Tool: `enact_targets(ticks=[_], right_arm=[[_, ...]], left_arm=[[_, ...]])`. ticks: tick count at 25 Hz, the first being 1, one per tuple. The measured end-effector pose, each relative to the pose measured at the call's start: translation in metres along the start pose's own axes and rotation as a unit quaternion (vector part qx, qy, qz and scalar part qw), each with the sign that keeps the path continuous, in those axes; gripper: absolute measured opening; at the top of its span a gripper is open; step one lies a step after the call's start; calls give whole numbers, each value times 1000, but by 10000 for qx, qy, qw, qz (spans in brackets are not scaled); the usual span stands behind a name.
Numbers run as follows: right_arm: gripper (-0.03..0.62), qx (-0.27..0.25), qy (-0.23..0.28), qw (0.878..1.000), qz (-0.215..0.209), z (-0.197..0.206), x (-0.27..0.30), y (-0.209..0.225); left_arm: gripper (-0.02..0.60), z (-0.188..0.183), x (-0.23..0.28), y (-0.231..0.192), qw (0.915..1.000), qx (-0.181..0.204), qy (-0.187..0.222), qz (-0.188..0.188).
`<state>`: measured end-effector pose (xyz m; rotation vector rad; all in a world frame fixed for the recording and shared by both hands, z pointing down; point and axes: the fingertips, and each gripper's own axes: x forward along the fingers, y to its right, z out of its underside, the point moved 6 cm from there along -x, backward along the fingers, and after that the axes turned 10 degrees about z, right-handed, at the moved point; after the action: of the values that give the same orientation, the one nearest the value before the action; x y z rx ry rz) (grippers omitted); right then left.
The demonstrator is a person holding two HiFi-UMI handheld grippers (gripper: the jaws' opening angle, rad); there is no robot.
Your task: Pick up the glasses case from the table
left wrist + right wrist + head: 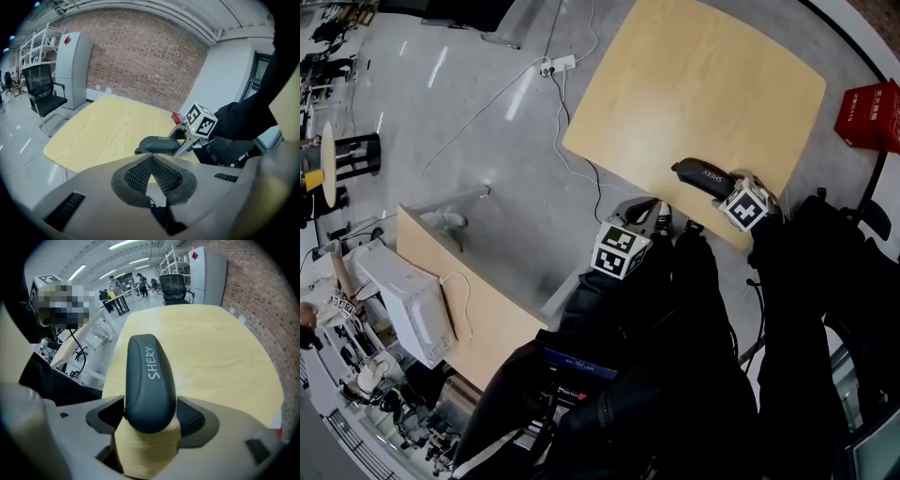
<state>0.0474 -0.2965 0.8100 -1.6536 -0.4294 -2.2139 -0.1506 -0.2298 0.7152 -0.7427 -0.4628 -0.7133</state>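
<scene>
The dark grey glasses case (703, 174) lies on the light wood table (694, 75) near its close edge. In the right gripper view the case (149, 380), lettered SHERY, points away from me, its near end down between the jaws. My right gripper (150, 416) is open and straddles that end, the pads close beside it without pressing. Seen from the left gripper view, the right gripper (187, 136) stands steeply over the case (159, 144). My left gripper (151, 161) hovers off the table's edge, shut and empty, its tips touching.
A red box (870, 114) sits on the floor beyond the table's right side. A second table carrying a white appliance (408, 300) stands at lower left. A power strip (558, 65) and cables lie on the floor. An office chair (47, 98) and a grey cabinet (72, 65) stand by the brick wall.
</scene>
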Motion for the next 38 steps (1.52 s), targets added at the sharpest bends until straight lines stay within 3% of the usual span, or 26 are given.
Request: enact_targets(ticks=[7, 17, 27, 32, 38], right_arm=[[342, 312, 117, 9993, 150, 0, -2, -4], [330, 1756, 1034, 9790, -23, 8, -38, -15], [316, 3278, 1900, 9252, -228, 25, -60, -31], [310, 3745, 2349, 8963, -353, 24, -72, -30], [308, 4051, 3275, 8530, -329, 3, -119, -20]], left_arm=[[0, 4, -5, 2, 10000, -29, -24, 1], [0, -1, -10, 15, 9999, 38, 102, 24], [0, 3, -13, 17, 9999, 132, 69, 31], [0, 1, -15, 17, 9999, 105, 73, 5], [0, -21, -27, 18, 9991, 245, 349, -51]])
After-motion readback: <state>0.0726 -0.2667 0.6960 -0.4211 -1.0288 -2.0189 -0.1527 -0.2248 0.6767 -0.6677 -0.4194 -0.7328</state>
